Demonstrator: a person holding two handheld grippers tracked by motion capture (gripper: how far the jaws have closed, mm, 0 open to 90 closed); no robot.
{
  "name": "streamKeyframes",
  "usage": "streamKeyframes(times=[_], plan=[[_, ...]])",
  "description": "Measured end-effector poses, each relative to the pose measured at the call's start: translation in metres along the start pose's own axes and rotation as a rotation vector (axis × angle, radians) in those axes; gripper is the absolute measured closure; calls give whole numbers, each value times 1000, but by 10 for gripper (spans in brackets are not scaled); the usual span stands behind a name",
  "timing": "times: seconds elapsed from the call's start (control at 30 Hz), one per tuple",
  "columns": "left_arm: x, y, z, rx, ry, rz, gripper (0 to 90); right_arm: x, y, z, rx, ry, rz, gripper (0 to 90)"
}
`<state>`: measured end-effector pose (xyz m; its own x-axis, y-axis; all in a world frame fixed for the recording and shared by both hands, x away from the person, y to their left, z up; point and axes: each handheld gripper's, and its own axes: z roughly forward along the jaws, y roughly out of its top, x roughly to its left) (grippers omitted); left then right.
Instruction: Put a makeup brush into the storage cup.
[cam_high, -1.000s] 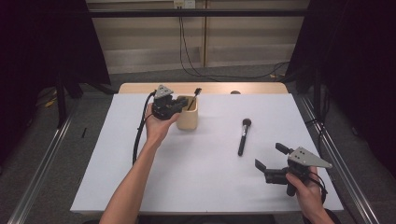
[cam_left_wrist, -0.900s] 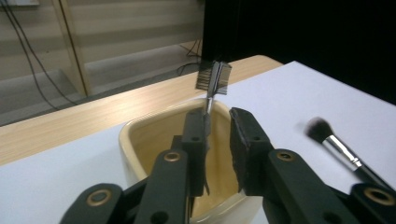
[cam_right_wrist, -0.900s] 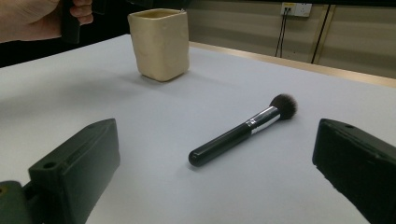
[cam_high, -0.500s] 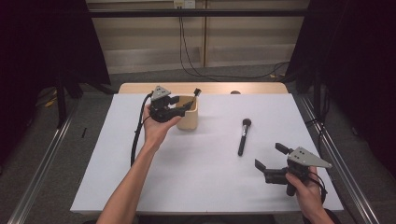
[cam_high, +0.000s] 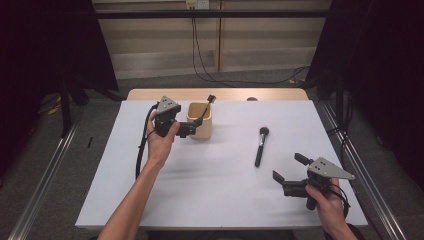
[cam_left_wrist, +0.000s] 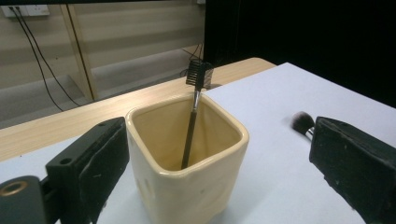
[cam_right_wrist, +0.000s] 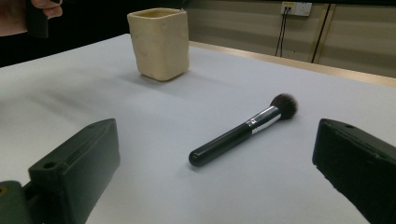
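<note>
1. Two grippers are on the white table (cam_high: 210, 190), one in each of your hands. Your left gripper (cam_high: 192, 131) sits just beside the cream cup (cam_high: 200, 121), on its left as the high view shows it.
2. Left jaws: they have just been opening and now stand wide. In the left gripper view the cup (cam_left_wrist: 187, 161) sits between them, with a gap on each side; the pads press on nothing.
3. Thin brow brush (cam_high: 205, 110): it stands tilted inside the cup, its handle resting on the cup floor and its comb head (cam_left_wrist: 200, 73) poking above the rim. No jaw touches it.
4. Your right gripper (cam_high: 287, 172) is near the table's front right corner, well apart from the cup. Its jaws are spread wide with nothing in them.
5. Powder brush (cam_high: 260, 145): it lies flat on the table between the cup and the right gripper. In the right gripper view this brush (cam_right_wrist: 243, 130) lies ahead of the jaws, bristles pointing away, handle end nearer the camera, untouched.
6. Cup stands upright toward the back of the table, left of centre.
</note>
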<state>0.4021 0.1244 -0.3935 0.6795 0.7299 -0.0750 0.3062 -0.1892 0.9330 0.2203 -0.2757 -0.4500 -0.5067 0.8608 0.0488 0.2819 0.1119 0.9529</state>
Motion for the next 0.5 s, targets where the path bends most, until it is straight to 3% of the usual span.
streamKeyframes(times=[0.1, 0.2, 0.3, 0.5], plan=[[-3, -3, -4, 24, 33, 29, 48, 0, 0, 0, 0, 0, 0, 3], [-5, -7, -10, 23, 31, 35, 43, 0, 0, 0, -3, 1, 2, 3], [-5, -10, -17, -18, 38, 40, 38, 0, 0, 0, -3, 0, 2, 3], [-4, -14, -31, -33, 43, 32, 38, 0, 0, 0, -3, -5, 7, 3]])
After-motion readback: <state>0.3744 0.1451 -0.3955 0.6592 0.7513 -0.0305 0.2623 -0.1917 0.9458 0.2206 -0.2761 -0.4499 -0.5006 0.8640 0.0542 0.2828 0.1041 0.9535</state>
